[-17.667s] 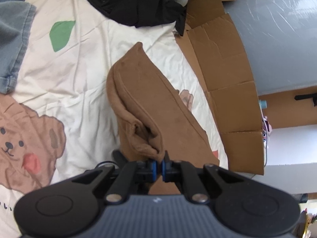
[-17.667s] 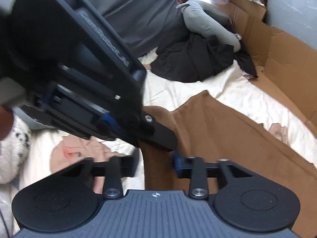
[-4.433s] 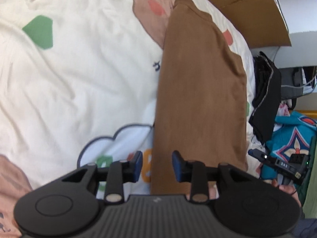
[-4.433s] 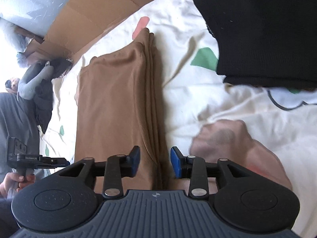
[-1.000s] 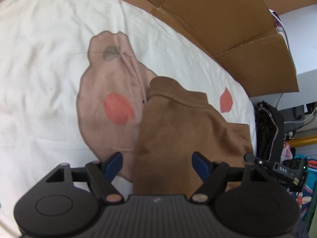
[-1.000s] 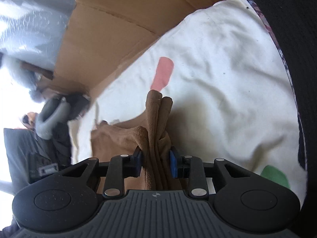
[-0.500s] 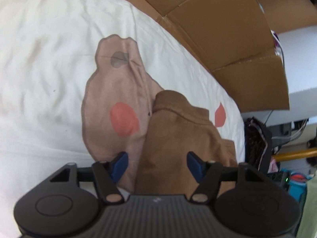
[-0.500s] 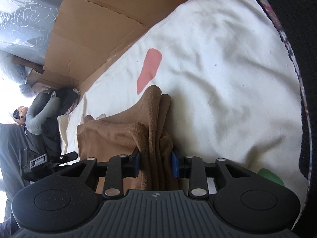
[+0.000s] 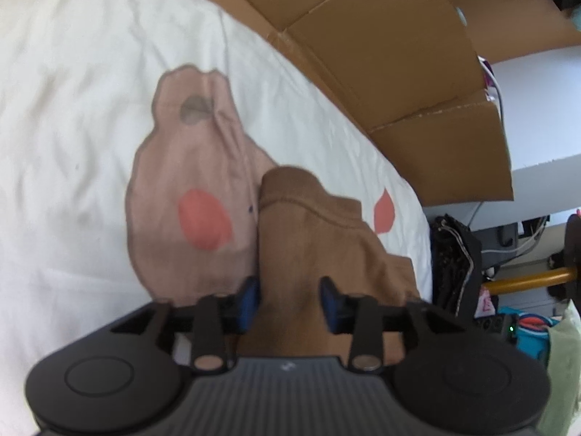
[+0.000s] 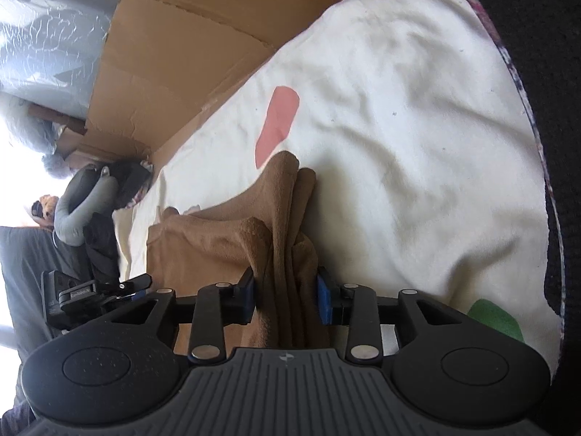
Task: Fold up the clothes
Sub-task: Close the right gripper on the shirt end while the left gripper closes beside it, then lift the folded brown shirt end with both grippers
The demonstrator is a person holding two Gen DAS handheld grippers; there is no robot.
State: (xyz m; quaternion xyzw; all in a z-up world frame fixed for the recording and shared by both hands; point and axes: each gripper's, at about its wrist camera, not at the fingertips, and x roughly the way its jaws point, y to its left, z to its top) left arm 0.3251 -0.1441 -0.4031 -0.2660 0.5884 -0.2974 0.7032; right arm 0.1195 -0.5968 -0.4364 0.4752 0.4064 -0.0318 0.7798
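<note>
Half a second back the left gripper (image 9: 288,303) had its blue pads spread wide around the brown garment (image 9: 308,239); now they have drawn in until both pads sit against the cloth's sides, pinching the near end of the folded strip. That garment runs forward from between the left fingers, its hemmed end lying ahead on the cream bedsheet (image 9: 72,91), partly over the printed bear face (image 9: 192,196) to the left of the fingers. On the other side, the right gripper (image 10: 287,294) is clamped on a bunched stack of the same brown garment (image 10: 283,218), the layered edges standing upright between its pads and rising ahead of them. Left of the right fingers the cloth spreads flat toward the other gripper's black body, visible low at the left. Flattened cardboard (image 10: 174,58) lines the bed's far edge ahead of both grippers.
</note>
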